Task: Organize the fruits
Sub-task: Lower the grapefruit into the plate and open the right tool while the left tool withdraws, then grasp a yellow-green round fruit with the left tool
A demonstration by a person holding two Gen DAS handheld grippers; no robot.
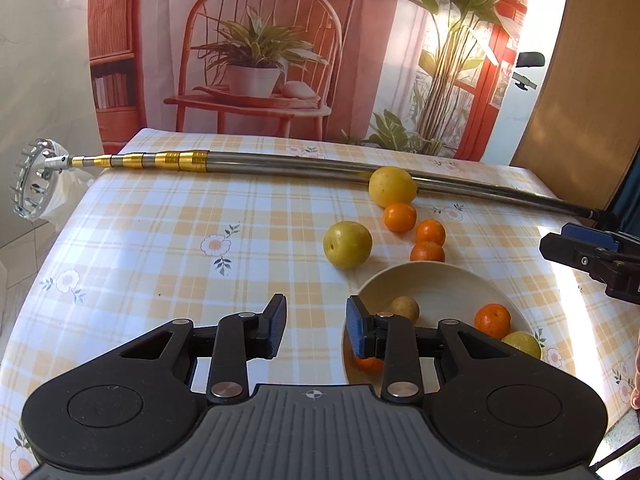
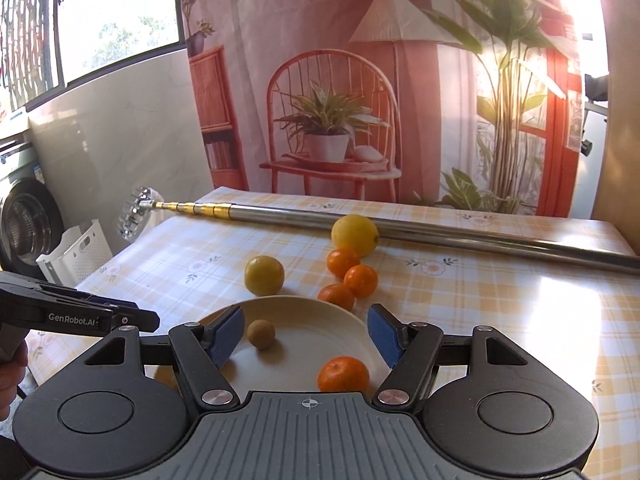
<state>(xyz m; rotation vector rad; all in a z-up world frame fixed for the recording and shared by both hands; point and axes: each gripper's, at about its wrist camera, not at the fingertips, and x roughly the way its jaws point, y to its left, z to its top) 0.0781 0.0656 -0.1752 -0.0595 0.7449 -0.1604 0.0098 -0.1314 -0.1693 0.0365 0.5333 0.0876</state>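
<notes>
Left claw (image 1: 316, 326): jaws parted a little, nothing between the pads; it hangs over the table (image 1: 160, 240) just at the near-left rim of the bowl (image 1: 436, 280).

Right claw (image 2: 304, 334): jaws about half open, empty, poised above the bowl's middle.

Bowl contents: one small tan fruit (image 2: 261, 334), one orange (image 2: 343, 374), a yellow fruit (image 1: 522, 344) at the near-right wall, and another orange partly hidden behind the left claw's right pad.

Loose fruit, beyond the bowl's far rim: three oranges (image 2: 352, 276) clustered and touching; yellow fruit (image 2: 264, 275) to their left; larger yellow fruit (image 2: 354, 235) behind them, resting against the telescopic pole (image 2: 440, 232).

Handling advice, as judgement: take the nearest orange, by the rim, first. Approach from above, pads either side of its widest part, close gently; round fruit rolls, and a sideways nudge would scatter the neighbours.
</notes>
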